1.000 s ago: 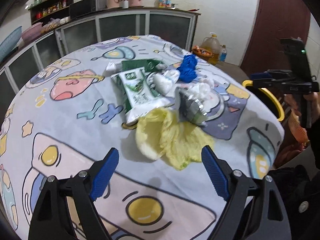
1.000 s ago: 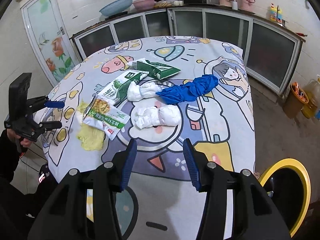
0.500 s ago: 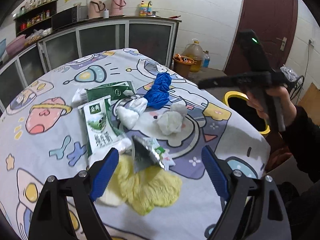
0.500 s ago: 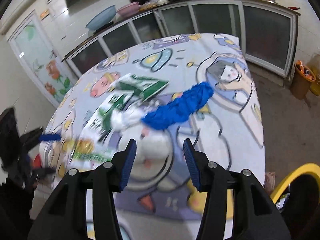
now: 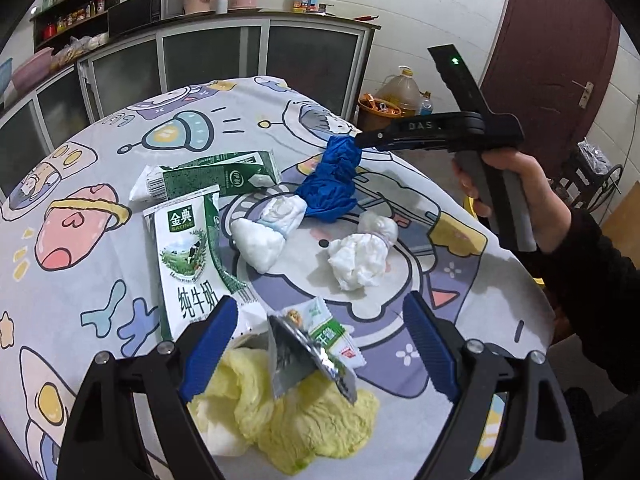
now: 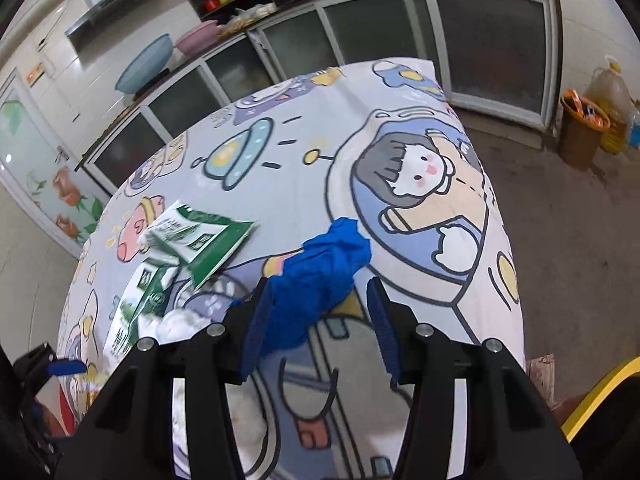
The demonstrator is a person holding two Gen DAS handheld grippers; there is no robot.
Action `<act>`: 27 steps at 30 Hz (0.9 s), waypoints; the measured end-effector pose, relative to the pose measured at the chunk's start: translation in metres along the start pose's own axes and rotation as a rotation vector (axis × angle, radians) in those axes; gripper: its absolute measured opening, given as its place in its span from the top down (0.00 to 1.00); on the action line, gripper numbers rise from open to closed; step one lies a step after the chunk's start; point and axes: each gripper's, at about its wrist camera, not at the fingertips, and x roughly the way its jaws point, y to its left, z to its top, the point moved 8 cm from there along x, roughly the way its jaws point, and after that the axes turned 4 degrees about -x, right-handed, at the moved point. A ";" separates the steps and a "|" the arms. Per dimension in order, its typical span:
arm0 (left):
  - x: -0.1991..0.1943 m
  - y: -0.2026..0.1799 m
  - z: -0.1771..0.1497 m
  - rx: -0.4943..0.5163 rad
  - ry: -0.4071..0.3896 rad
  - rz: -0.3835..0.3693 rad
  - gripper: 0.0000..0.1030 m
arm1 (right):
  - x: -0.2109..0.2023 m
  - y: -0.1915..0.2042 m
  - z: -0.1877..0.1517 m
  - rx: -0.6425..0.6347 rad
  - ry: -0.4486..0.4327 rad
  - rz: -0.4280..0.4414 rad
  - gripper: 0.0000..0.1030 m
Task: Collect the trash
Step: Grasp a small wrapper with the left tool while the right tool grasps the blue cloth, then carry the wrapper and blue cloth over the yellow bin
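Right wrist view: right gripper (image 6: pixel 316 312) fingers apart, straddling blue crumpled bag (image 6: pixel 320 280) mid-frame on bench (image 6: pixel 304 184), positioned for pickup. Left gripper (image 5: pixel 316 348) fingers wide apart over foil wrapper (image 5: pixel 308 356), lower centre.

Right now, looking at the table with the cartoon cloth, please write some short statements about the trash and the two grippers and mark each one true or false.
1. The crumpled blue plastic bag lies between the open fingers of the right gripper. True.
2. The left gripper is clamped on the white and green milk carton. False: its jaws stand wide open, with the torn silver-lined snack wrapper and the crumpled yellow tissue between them.
3. Two white paper wads lie on the tablecloth. True.
4. The dark green carton stands upright. False: it lies flat.
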 end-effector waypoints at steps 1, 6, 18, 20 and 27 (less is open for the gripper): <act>0.002 -0.001 0.001 -0.001 0.005 -0.005 0.21 | 0.002 -0.002 0.001 0.005 -0.001 -0.002 0.54; 0.013 -0.009 0.004 0.028 0.019 -0.009 0.21 | 0.011 -0.001 0.008 0.010 0.010 -0.008 0.54; 0.026 -0.010 0.000 0.049 0.052 0.007 0.84 | 0.030 0.007 0.007 -0.008 0.056 -0.039 0.90; 0.029 -0.007 -0.004 0.045 0.067 0.012 0.96 | 0.026 0.011 0.008 -0.010 0.042 -0.027 0.95; 0.008 -0.001 -0.004 -0.002 0.021 -0.040 0.99 | -0.006 0.030 0.017 -0.021 -0.021 0.071 0.97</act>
